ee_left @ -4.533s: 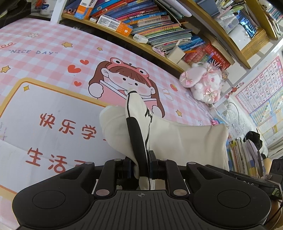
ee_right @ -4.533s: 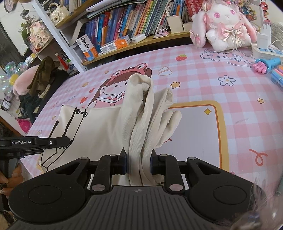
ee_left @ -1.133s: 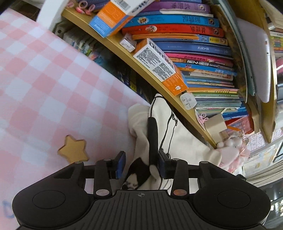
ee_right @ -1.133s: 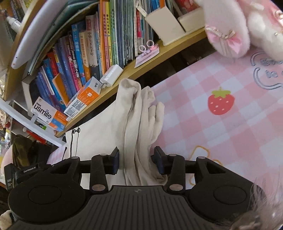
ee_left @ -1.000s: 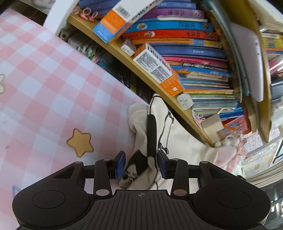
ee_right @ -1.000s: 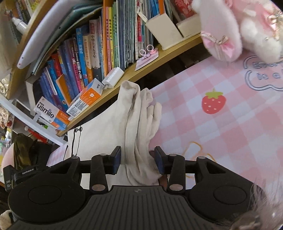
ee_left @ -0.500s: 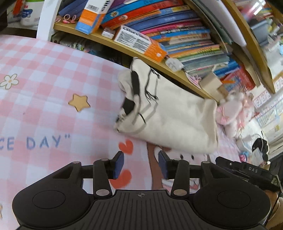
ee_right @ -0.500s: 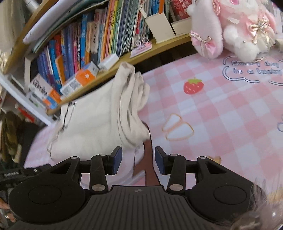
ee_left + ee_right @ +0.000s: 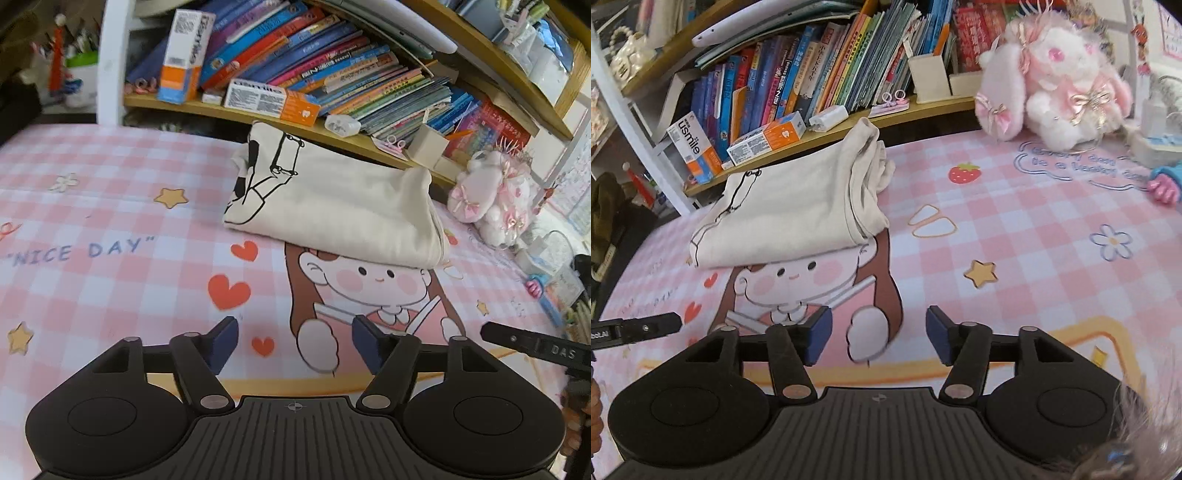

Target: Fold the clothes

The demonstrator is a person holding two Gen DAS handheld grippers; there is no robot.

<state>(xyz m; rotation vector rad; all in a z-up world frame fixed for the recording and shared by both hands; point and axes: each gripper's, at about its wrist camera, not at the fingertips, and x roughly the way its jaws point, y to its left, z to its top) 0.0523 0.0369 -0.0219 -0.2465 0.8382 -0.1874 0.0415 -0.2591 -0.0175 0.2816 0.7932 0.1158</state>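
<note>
A cream garment (image 9: 332, 206) with a black line print lies folded into a thick rectangle at the far side of the pink checked mat (image 9: 110, 280), its far edge against the bookshelf. The right wrist view shows the same garment (image 9: 790, 214) with its stacked folds facing right. My left gripper (image 9: 293, 341) hovers over the cartoon girl print, well short of the garment, and its jaws are opening with nothing between them. My right gripper (image 9: 877, 334) is likewise back from the garment, jaws opening and empty.
A low wooden shelf (image 9: 332, 136) packed with books and boxes runs along the mat's far edge. A pink plush rabbit (image 9: 1056, 81) sits at the back right beside small toys (image 9: 1163, 184). The other gripper's black body (image 9: 535, 347) shows at the right edge.
Both grippers let go of the garment, opened wider and drew back toward the near side of the mat. The garment now rests folded by the shelf.
</note>
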